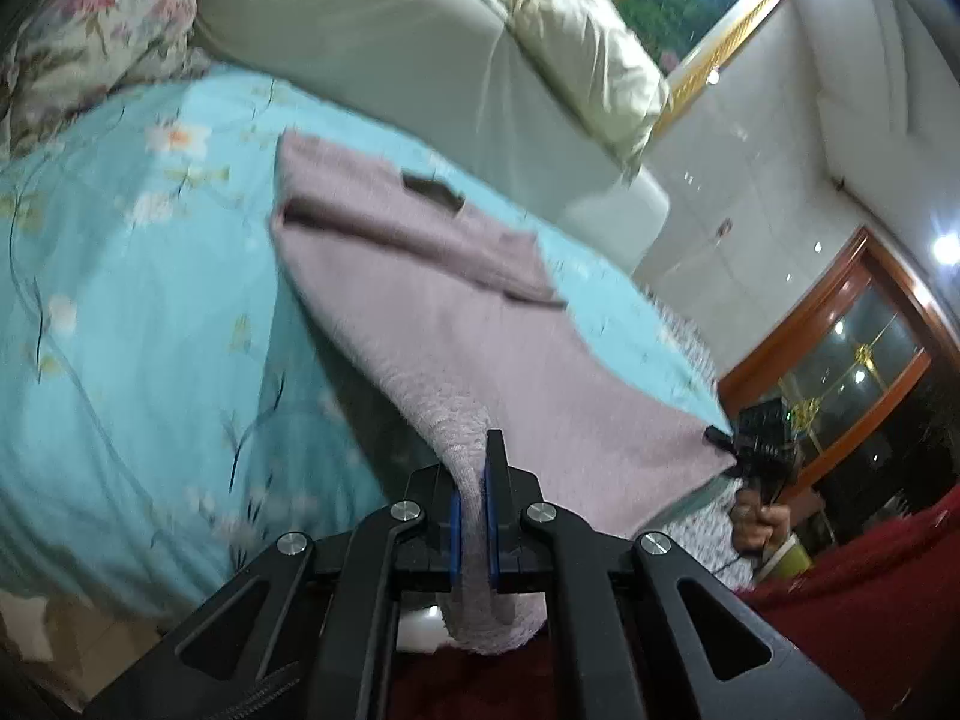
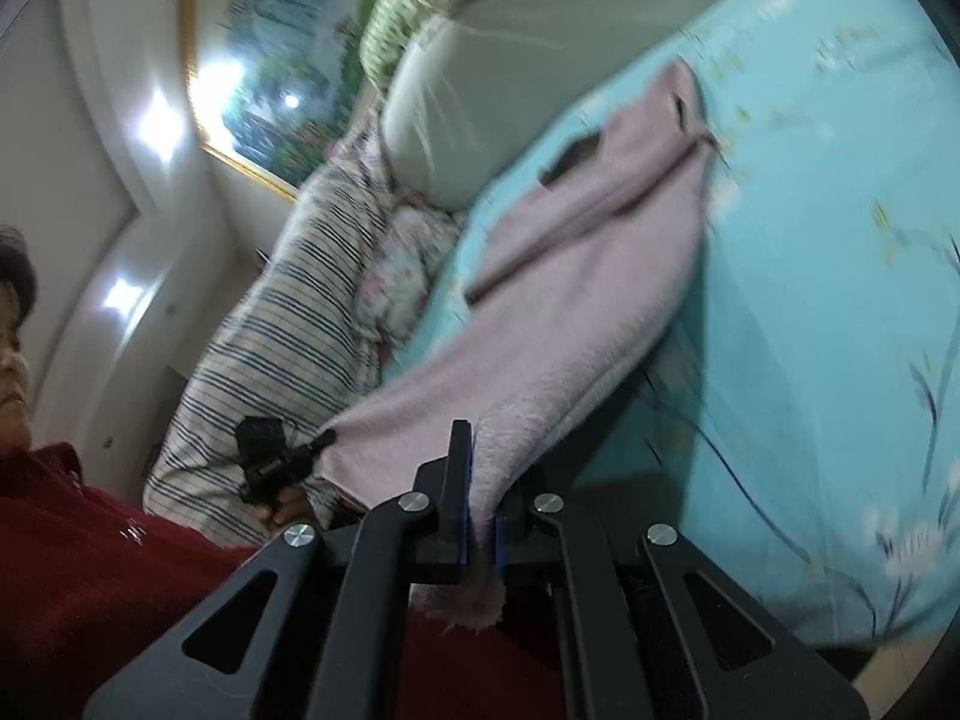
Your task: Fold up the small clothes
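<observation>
Pink fleece garment [image 1: 456, 324] is the thing in hand here — a small fuzzy top lying partly on the turquoise floral bedsheet [image 1: 150, 312], its near hem lifted off the sheet at two corners. The left gripper [image 1: 474, 516] has its blue-padded jaws pressed together on one corner of that hem, and a tuft of fleece hangs out below the pads. The right gripper [image 2: 480, 516] is pinching the other corner in the same way, with a ragged end of cloth drooping beneath it. Between the two grips the hem is stretched fairly taut. The garment's far end, with a dark neck opening, rests flat on the sheet, nearer the cream pillow [image 1: 372, 42] at the head of the bed. A striped pillow [image 2: 288, 324] and a flowered one lie beside the garment's far end. The person's red sleeve [image 2: 90, 570] shows close behind both grippers — both views are blurred.
</observation>
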